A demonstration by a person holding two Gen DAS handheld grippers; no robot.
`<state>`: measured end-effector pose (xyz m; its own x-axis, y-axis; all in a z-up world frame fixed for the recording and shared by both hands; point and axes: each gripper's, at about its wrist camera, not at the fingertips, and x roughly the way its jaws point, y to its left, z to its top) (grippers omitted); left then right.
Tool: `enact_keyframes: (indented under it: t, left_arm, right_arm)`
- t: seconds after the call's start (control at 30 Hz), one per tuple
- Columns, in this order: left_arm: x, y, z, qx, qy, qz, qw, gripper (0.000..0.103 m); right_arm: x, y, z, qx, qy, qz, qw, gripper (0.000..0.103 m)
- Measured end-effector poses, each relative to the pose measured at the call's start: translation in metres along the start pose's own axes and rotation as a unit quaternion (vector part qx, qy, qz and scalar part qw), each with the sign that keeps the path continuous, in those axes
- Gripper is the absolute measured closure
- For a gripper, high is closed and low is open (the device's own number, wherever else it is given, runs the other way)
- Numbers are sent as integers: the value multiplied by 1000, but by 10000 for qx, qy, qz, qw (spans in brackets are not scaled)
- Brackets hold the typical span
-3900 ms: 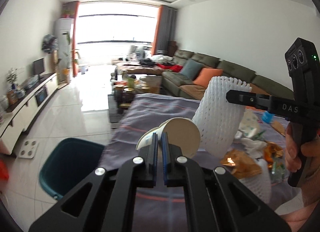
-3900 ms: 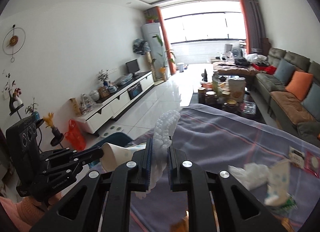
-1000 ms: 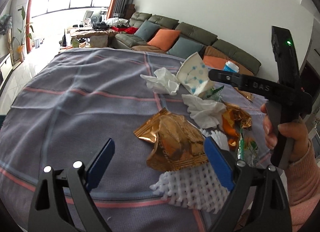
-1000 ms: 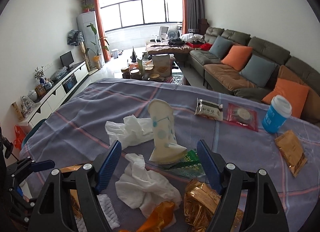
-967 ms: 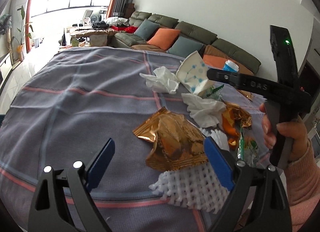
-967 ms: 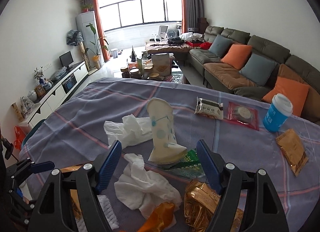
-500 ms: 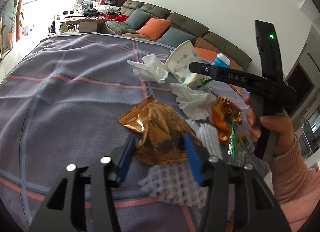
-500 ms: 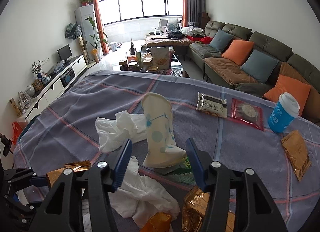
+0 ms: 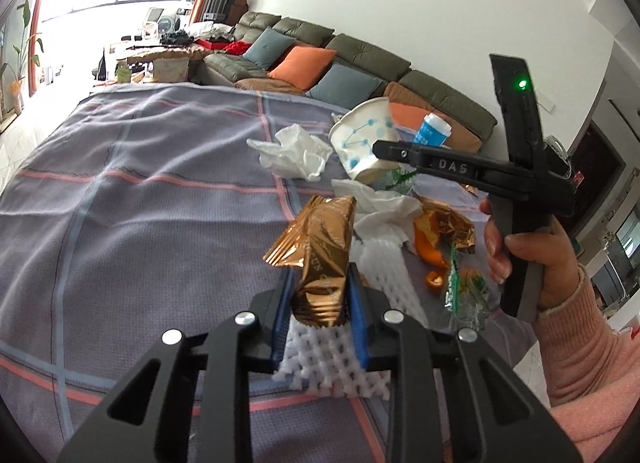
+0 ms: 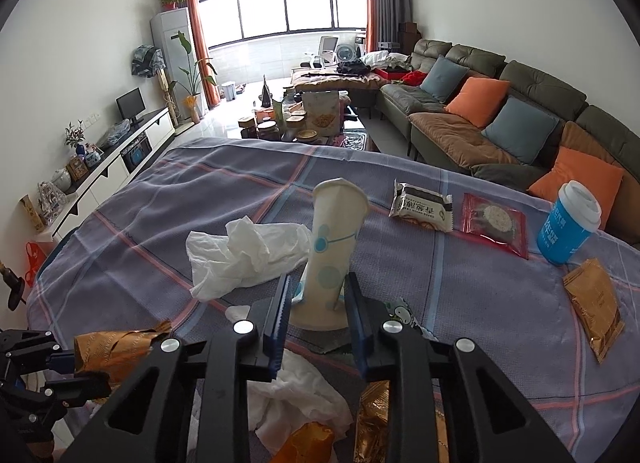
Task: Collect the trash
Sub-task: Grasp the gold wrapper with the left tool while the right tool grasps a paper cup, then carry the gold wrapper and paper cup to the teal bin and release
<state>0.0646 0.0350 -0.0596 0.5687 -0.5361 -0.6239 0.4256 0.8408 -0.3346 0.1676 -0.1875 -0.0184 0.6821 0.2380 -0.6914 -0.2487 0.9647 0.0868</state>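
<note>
Where a second ago the gold wrapper (image 9: 320, 247) lay flat on the surface (image 9: 140, 191) between wide-spread blue pads, it now stands crumpled and upright, pinched at its lower end by the left claw (image 9: 320, 303), whose jaws have just been closing and now press it from both sides. Under it, at the lower middle of the left view, lies a white foam net (image 9: 332, 367), touching the wrapper's base.

Likewise the paper cup (image 10: 334, 247), squashed flat and standing upside down at the middle of the right view, was earlier framed loosely by spread jaws; the right claw (image 10: 316, 303) has just been closing and its pads now sit against the cup's lower sides, gripping it. A green packet (image 10: 400, 315) lies under the cup's rim.

Just left of the cup lies a white tissue (image 10: 244, 251); another tissue (image 10: 296, 403) lies at the lower middle, with more gold foil (image 10: 372, 415) beside it. Further right on the cloth, well apart from the cup, lie a snack pack (image 10: 422, 207), a red packet (image 10: 494, 223), a blue cup (image 10: 568, 223) and a second gold sachet (image 10: 596, 303).

The upper left of the surface is bare cloth, as far as its far edge. A hand (image 9: 532, 263) in a pink sleeve holds the right claw's handle at the right of the left view.
</note>
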Motion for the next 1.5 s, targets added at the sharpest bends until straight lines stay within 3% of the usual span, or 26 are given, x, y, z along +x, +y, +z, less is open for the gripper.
enact_keyframes:
  t: [0.1,0.43,0.77,1.17,1.5]
  left_arm:
    - [-6,0,2,18,-108,36,9999,76]
    - [-32,7,9,-41,-462,16,9989,76]
    - [-43,13,12,-79,-572,372,9976,77]
    - [-69,35,4,-248,-766,867,9930,79]
    - [-108,69,-9,-561,-978,1445,9831,79]
  right_arm:
    - [-4,-1,1,32,-41,58,10000,84]
    - [-16,4,5,44,-234,107,9997,84]
    - [-35,14,9,-11,-484,319,9983,84]
    - [-58,64,10,-352,-706,1133,9904,84]
    - [-41,131,11,-766,-502,1876,9780,84]
